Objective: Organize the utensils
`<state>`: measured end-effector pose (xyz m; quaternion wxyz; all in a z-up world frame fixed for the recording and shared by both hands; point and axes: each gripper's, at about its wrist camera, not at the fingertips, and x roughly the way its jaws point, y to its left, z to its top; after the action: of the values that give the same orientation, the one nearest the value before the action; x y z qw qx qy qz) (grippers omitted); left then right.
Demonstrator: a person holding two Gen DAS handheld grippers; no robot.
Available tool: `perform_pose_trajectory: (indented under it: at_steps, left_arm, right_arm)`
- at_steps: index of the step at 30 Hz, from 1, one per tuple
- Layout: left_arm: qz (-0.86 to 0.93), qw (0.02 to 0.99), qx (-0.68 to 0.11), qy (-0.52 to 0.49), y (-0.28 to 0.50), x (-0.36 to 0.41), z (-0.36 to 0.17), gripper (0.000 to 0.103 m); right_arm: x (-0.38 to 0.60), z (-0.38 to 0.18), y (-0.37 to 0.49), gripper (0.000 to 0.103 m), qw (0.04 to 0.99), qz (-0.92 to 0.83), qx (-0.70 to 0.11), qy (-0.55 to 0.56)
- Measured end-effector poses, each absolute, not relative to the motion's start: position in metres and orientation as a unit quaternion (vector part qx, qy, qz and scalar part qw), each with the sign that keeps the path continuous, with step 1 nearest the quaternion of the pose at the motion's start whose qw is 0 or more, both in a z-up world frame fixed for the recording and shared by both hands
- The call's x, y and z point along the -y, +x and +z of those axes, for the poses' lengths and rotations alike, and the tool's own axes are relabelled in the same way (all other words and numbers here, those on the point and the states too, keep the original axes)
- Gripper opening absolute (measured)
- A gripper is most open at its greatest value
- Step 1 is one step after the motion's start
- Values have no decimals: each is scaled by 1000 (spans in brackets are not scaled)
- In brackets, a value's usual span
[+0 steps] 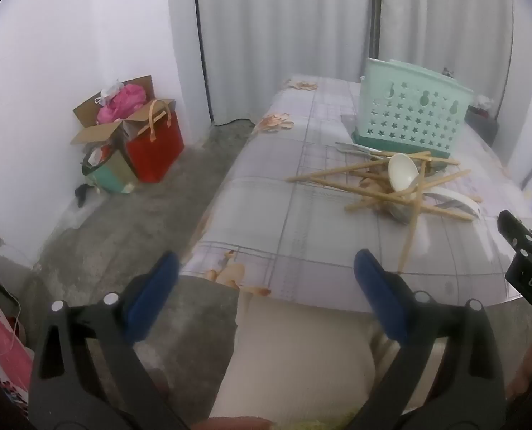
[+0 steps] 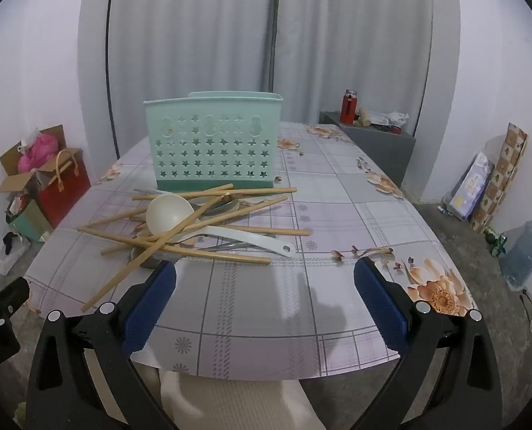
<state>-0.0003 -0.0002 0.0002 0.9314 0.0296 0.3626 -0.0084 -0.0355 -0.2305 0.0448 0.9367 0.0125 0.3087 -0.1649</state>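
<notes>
- The left hand-held gripper (image 1: 266,279), with blue pads and black arms, is spread wide and empty, hanging off the near left corner of the table (image 1: 301,229) with its checked, flowered cloth.
- The right hand-held gripper (image 2: 265,285) is likewise spread wide and empty above the table's near edge.
- A heap of bamboo chopsticks (image 2: 180,247), a white plastic ladle (image 2: 171,213) and metal cutlery lies mid-table.
- The mint-green star-perforated plastic holder (image 2: 212,143) stands upright just behind the heap.

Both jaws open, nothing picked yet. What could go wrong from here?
1. The chopsticks lie crisscrossed over the white ladle; pulling one may drag others along.
2. One chopstick lies close to the table edge and might get knocked off.
3. The light caddy could tip if bumped.
</notes>
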Motion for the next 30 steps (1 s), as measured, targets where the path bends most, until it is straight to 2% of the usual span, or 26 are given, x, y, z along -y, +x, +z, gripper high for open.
perform_pose_trajectory:
  at_steps: [30]
  left_arm:
    - [-24,928,-371,24,1,1,-4,94]
  right_arm:
    - [226,51,-35,97,938,-164,-305,3]
